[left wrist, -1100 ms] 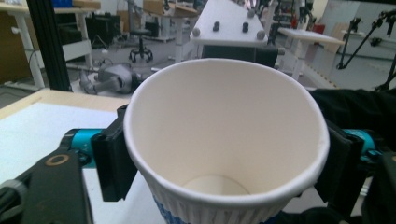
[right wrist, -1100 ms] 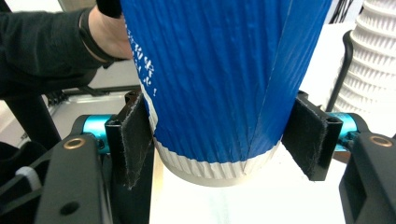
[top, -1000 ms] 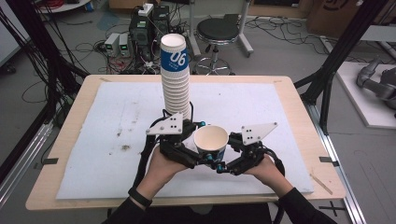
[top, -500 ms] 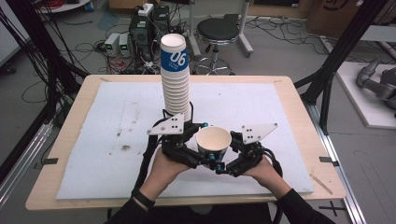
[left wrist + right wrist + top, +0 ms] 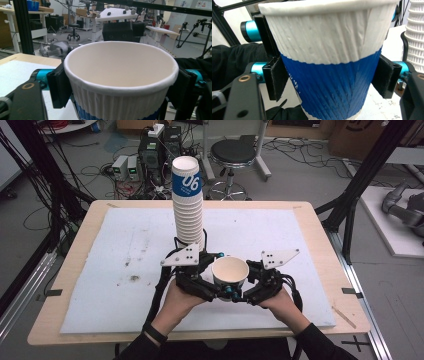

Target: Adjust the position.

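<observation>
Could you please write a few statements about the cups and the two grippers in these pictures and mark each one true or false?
1. A single paper cup is held upright between the left gripper and the right gripper. True.
2. The held cup is full of liquid. False: in the left gripper view its inside is empty.
3. A tall stack of cups stands on the table behind the left gripper. True.
4. The held cup is plain white all over. False: the right gripper view shows a blue band below its white top.
5. The top cup of the stack bears the number 06. True.
</observation>
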`<state>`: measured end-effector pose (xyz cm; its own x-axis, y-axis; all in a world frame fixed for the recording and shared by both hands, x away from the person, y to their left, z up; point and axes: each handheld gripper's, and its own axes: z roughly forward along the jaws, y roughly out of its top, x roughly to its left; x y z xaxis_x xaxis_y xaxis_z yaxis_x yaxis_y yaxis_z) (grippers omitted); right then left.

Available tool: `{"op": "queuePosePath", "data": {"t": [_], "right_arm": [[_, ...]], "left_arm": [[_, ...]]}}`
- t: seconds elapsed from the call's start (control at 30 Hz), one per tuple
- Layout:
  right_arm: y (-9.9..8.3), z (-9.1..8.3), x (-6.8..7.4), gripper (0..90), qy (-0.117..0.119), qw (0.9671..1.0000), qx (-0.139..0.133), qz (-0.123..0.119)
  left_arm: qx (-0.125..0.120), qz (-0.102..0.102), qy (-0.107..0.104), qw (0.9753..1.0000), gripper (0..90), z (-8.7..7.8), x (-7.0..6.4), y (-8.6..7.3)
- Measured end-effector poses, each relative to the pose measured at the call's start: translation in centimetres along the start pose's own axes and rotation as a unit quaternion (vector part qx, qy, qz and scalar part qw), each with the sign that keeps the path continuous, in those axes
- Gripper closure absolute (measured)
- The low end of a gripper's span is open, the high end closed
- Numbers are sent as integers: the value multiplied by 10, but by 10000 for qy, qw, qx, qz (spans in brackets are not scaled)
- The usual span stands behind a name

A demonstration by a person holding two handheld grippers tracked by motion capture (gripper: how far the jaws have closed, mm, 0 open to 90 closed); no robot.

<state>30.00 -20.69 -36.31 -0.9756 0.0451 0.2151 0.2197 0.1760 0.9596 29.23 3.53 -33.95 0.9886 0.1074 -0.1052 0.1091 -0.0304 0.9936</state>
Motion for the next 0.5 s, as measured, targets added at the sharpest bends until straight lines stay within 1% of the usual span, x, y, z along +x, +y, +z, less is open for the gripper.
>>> {"op": "queuePosePath", "data": {"t": [0.03, 0.13, 0.23, 0.33, 0.5], "right_arm": [[0, 0, 0, 249, 20, 10000, 18, 45], [0, -1, 0, 251, 13, 10000, 16, -7], [1, -4, 0, 252, -66, 10000, 9, -44], [2, -10, -2, 254, -155, 9998, -41, -68], [6, -19, -5, 254, -317, 9993, -159, -121]], "left_arm": [[-30, -19, -14, 10000, 172, -1, 0, 0], [-43, -10, -50, 10000, 157, -3, 1, 1], [-82, 30, 60, 9999, 118, -9, 1, 3], [-132, 36, 134, 9998, 116, -16, 2, 5], [-65, 11, 191, 9998, 111, -22, 5, 3]]}}
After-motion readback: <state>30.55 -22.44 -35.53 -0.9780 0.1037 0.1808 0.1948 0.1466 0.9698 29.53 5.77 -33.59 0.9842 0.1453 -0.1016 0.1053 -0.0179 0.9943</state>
